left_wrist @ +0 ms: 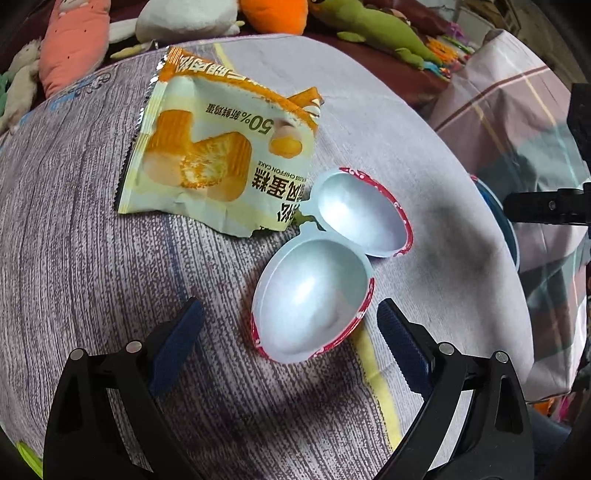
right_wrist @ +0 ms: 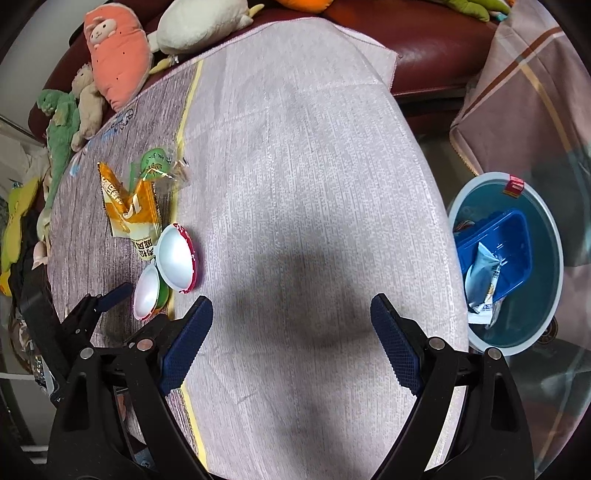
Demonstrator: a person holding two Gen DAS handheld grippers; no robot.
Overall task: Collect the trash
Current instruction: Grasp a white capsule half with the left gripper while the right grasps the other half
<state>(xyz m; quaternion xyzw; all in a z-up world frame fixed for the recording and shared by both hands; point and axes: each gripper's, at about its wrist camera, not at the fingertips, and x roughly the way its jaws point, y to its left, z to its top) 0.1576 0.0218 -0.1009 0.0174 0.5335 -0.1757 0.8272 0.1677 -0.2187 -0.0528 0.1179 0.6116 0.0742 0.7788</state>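
Left gripper (left_wrist: 290, 319) fingers wide, hovering over the opened egg-shaped capsule (left_wrist: 325, 273); near half apparently between them, untouched. Cake wrapper (left_wrist: 218, 158) just behind the capsule. Right gripper (right_wrist: 291, 317) fingers wide, empty.

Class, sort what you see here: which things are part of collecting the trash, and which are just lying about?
Part of the job:
cake wrapper
egg-shaped shell
green wrapper
round bin

Just lying about:
carrot plush
green dinosaur plush
white plush

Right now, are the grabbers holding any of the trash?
No, nothing is held. The left gripper is open above the empty egg shell, its fingers not touching it. The right gripper is open over bare cloth.
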